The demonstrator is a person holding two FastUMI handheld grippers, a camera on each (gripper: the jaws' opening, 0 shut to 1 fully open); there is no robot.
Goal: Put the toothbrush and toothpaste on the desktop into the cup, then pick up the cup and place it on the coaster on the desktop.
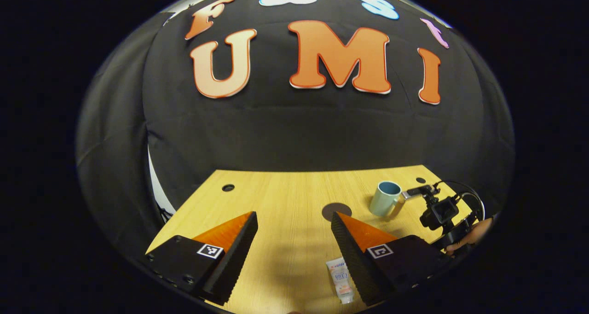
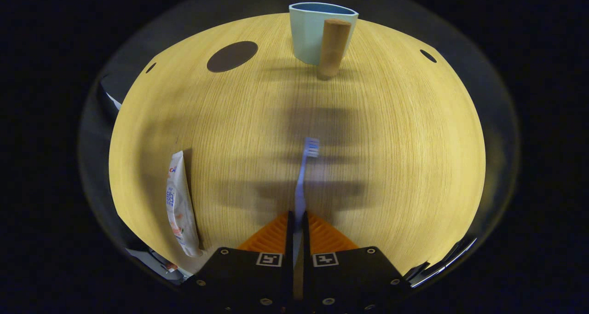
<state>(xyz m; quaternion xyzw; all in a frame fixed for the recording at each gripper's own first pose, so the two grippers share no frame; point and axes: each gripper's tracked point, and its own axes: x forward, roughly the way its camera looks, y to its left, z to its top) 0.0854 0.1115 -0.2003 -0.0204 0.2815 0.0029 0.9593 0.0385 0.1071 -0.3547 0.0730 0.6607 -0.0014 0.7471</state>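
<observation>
In the right gripper view, the right gripper (image 2: pixel 298 222) is seen with its fingers drawn together and clamped on the handle of the toothbrush (image 2: pixel 302 180). The brush is held above the desktop (image 2: pixel 405 157), its bristled head pointing forward toward the cup (image 2: pixel 313 33). The toothpaste (image 2: pixel 178 206) is found lying flat on the desktop to the left of the gripper, well apart from the cup. Farther off, the cup stands upright near the far edge, its wooden handle (image 2: pixel 332 47) facing the camera, and the dark round coaster (image 2: pixel 232 56) is noted to its left, apart from it.

In the left gripper view, the left gripper (image 1: pixel 294 222) is held with its fingers wide apart and nothing between them. The toothpaste is seen just beside its right finger.
</observation>
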